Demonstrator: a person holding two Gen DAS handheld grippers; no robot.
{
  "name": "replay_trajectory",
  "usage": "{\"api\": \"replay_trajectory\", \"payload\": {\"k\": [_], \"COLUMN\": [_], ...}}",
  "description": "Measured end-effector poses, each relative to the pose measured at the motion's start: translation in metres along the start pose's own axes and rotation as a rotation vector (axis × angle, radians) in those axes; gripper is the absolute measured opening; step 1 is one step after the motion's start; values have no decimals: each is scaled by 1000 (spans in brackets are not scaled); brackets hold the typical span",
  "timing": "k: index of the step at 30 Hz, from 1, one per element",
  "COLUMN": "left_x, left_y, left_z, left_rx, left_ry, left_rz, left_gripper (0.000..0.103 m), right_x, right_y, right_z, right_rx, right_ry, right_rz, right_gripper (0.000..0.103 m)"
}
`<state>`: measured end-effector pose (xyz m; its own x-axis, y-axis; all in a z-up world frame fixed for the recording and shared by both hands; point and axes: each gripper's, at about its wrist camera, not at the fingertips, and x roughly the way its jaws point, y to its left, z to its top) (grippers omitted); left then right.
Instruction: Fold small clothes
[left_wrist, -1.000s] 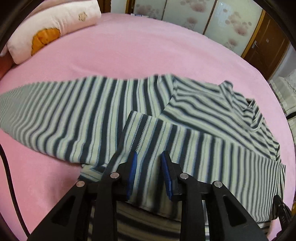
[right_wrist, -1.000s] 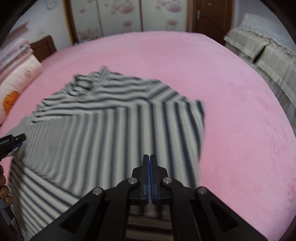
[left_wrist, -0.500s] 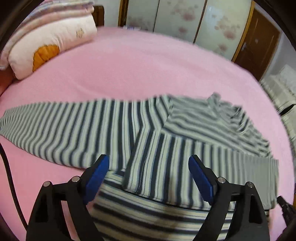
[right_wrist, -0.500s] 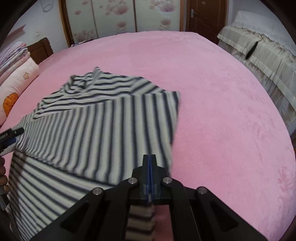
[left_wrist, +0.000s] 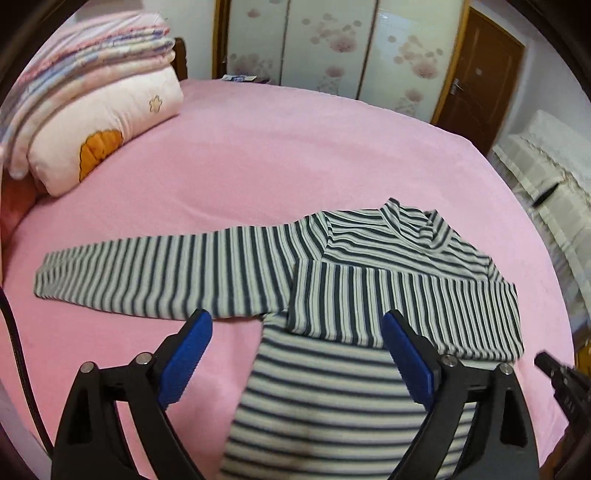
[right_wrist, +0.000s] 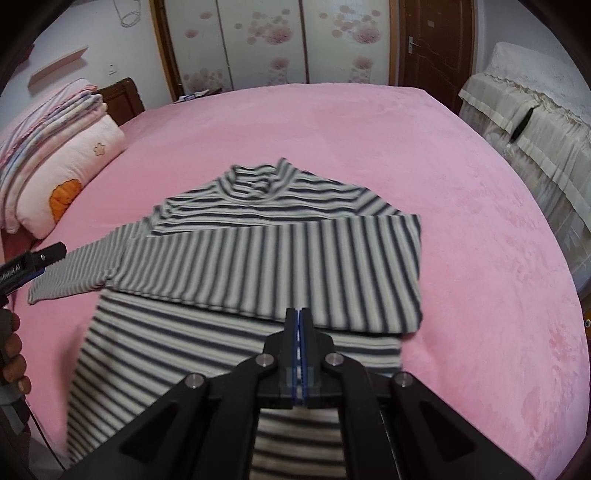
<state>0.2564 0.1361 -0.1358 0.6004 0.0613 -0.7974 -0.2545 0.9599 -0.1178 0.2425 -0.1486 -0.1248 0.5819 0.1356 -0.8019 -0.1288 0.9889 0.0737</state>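
A small navy-and-white striped long-sleeved shirt (left_wrist: 369, 369) lies on the pink bed (left_wrist: 258, 166). One sleeve is folded across its chest (left_wrist: 406, 302); the other sleeve (left_wrist: 155, 277) stretches out flat to the left. My left gripper (left_wrist: 297, 354) is wide open and empty, above the shirt's lower body. In the right wrist view the shirt (right_wrist: 258, 266) lies ahead with the folded sleeve across it. My right gripper (right_wrist: 299, 321) is shut, with no cloth seen between its pads, above the folded sleeve's near edge.
A pink pillow with an orange print (left_wrist: 103, 133) and folded blankets (left_wrist: 85, 55) lie at the bed's left head end. A cream-covered piece of furniture (right_wrist: 535, 122) stands to the right. Wardrobe doors (right_wrist: 258, 40) are behind. The other gripper's tip (right_wrist: 33, 262) shows at the left.
My left gripper opened wide, let go of the sleeve and drew back. The sleeve now lies folded across the chest. My right gripper stayed shut and pulled back from the cloth.
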Motion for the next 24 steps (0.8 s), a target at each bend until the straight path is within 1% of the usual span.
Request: {"api": "replay_trajectory", "payload": {"k": [1, 2, 5, 8, 10, 12, 14, 15, 16, 18, 19, 21, 24], "left_x": [-8, -15, -35, -52, -58, -59, -59, -57, -54, -47, -39, -24, 7], "left_y": [3, 7, 21, 47, 67, 90, 124, 140, 167, 203, 231, 268, 326], "left_z": [-1, -2, -1, 3, 8, 14, 21, 23, 27, 31, 32, 32, 24], "left_rx": [8, 12, 19, -1, -18, -15, -42, -68, -114, -175, -220, -274, -359], "left_ry": [-5, -12, -30, -50, -46, -36, -31, -29, -24, -17, 0, 33, 105], "left_rz": [-2, -4, -16, -17, 12, 77, 151, 174, 199, 229, 264, 286, 302], "left_gripper": [100, 102, 102, 102, 102, 102, 102, 102, 102, 102, 102, 102, 95], "right_x": [-4, -8, -17, -21, -20, -19, -16, -13, -11, -1, 4, 17, 44], "right_y": [8, 16, 47, 79, 106, 132, 163, 179, 191, 220, 231, 255, 298], "right_z": [1, 3, 11, 23, 34, 44, 55, 59, 62, 68, 70, 73, 72], "right_rx": [-8, -17, -56, -92, -116, -139, -171, -189, -200, -219, -224, -235, -265], "right_ry": [-4, -7, -21, -37, -47, -57, -73, -81, -86, -92, -89, -78, -47], "right_rz": [6, 12, 32, 67, 92, 116, 134, 144, 152, 171, 179, 192, 218], "right_gripper": [1, 1, 1, 1, 1, 1, 1, 1, 1, 1, 1, 1, 1]}}
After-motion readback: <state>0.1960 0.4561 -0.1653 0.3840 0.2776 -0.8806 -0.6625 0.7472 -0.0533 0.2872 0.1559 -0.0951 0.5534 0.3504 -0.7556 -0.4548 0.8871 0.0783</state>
